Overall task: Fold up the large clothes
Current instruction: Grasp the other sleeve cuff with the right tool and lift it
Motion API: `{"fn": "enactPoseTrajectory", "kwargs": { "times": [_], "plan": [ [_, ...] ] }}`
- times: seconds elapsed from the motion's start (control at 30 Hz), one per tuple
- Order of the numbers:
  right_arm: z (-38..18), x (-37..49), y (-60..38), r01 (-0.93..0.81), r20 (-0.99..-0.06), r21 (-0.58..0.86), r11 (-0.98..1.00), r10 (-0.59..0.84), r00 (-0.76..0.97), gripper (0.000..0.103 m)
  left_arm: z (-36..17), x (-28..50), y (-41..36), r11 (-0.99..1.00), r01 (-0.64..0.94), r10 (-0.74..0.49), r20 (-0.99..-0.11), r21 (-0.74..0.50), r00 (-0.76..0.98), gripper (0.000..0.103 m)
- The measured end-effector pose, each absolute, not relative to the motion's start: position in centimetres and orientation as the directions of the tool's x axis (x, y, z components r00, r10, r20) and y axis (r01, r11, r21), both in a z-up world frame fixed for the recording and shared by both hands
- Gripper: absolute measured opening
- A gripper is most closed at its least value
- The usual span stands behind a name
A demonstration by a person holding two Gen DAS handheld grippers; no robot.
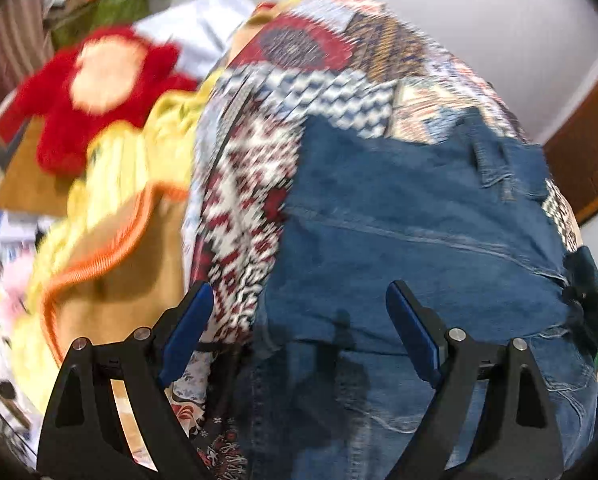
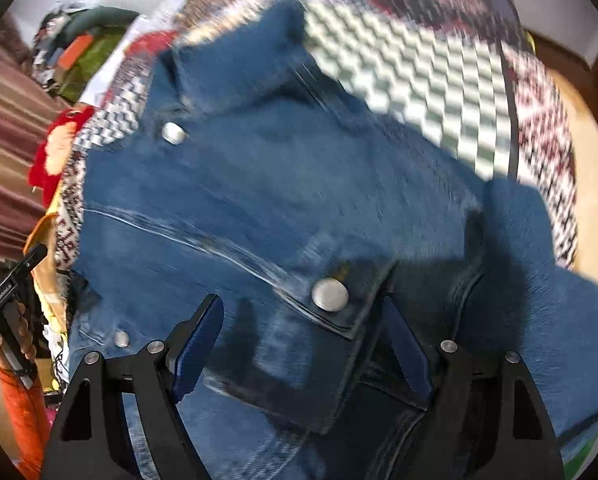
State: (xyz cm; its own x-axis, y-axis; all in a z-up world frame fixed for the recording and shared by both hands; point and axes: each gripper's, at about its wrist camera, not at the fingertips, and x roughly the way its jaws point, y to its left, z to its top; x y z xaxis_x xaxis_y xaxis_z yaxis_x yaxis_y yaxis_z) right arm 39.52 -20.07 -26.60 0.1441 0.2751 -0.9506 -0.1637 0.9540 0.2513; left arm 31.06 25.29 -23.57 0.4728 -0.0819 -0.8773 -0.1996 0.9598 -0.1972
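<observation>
A blue denim jacket lies spread on a patterned patchwork cover. My left gripper is open just above the jacket's edge, blue pads apart, nothing between them. In the right wrist view the denim jacket shows metal snap buttons and a flap. My right gripper is open over the flap, its right finger partly hidden under the denim fold. Both views are blurred by motion.
A red plush toy and yellow cloth with orange trim lie left of the jacket. A pile of clothes sits at the back left. The other gripper shows at the left edge. A wooden frame is at right.
</observation>
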Motion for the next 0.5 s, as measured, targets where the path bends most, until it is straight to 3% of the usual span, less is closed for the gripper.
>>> {"fn": "enactPoseTrajectory", "kwargs": {
  "times": [0.13, 0.2, 0.27, 0.33, 0.5],
  "plan": [
    [-27.8, 38.9, -19.1, -0.203, -0.957, 0.190, 0.961, 0.228, 0.181, 0.081, -25.2, 30.9, 25.8, 0.953, -0.210, -0.105, -0.886, -0.220, 0.452, 0.088],
    [-27.6, 38.5, -17.9, -0.262, -0.955, 0.142, 0.955, 0.202, 0.218, 0.074, -25.3, 31.2, 25.7, 0.953, -0.207, -0.110, -0.887, -0.223, 0.449, 0.088],
    [-27.1, 38.4, -16.8, -0.312, -0.952, 0.071, 0.948, 0.158, 0.262, 0.055, -24.9, 31.6, 25.4, 0.955, -0.199, -0.110, -0.883, -0.221, 0.456, 0.088],
    [-26.4, 38.3, -16.1, -0.346, -0.945, 0.035, 0.938, 0.143, 0.293, 0.043, -24.2, 32.1, 25.0, 0.958, -0.187, -0.108, -0.877, -0.218, 0.468, 0.088],
    [-22.8, 37.6, -15.6, -0.405, -0.903, -0.035, 0.914, 0.144, 0.405, 0.039, -23.1, 33.7, 23.2, 0.964, -0.162, -0.108, -0.868, -0.210, 0.486, 0.088]
  ]
}}
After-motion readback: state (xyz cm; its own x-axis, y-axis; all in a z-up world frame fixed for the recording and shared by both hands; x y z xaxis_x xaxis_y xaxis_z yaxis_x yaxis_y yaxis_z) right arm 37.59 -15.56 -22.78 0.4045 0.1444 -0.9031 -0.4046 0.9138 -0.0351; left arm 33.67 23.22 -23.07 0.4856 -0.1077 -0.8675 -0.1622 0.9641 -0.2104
